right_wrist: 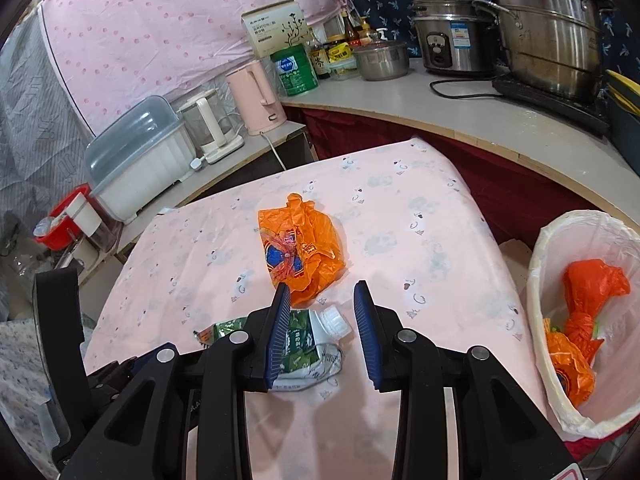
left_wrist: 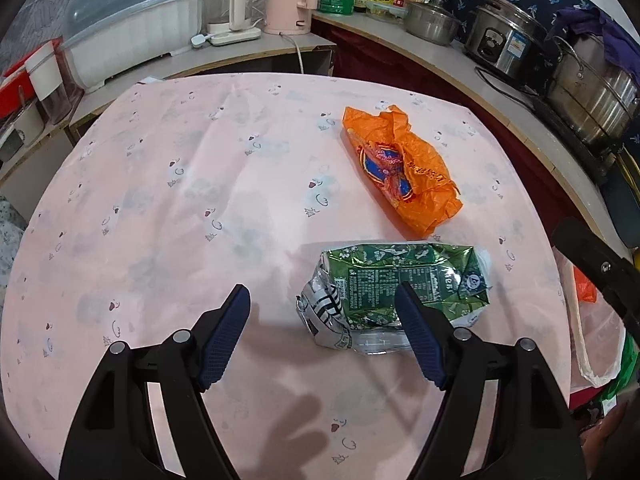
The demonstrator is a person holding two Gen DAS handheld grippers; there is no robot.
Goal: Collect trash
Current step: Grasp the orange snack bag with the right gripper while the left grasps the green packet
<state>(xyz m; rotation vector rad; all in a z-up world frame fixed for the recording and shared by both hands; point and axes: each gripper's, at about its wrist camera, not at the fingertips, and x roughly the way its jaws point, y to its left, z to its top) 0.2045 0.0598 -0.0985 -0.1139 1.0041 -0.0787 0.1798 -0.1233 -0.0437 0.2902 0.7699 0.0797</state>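
Note:
A crushed green drink carton (left_wrist: 394, 290) lies on the pink tablecloth (left_wrist: 200, 180). A crumpled orange plastic bag (left_wrist: 400, 168) lies beyond it. My left gripper (left_wrist: 322, 294) is open and empty, low over the table; its right finger overlaps the carton's near side. In the right wrist view the carton (right_wrist: 308, 344) with its white cap and the orange bag (right_wrist: 300, 248) show too. My right gripper (right_wrist: 322, 292) is open and empty, above the carton's cap end. A white-lined trash bin (right_wrist: 560, 392) stands right of the table with orange bags (right_wrist: 588, 288) inside.
Counters ring the table: pink kettle (right_wrist: 256, 96), glass kettle (right_wrist: 210, 124), white lidded box (right_wrist: 136, 160), green tin (right_wrist: 294, 68), rice cooker (right_wrist: 452, 40) and steel pots (right_wrist: 556, 32). The right gripper's body (left_wrist: 600, 268) shows at the left view's right edge.

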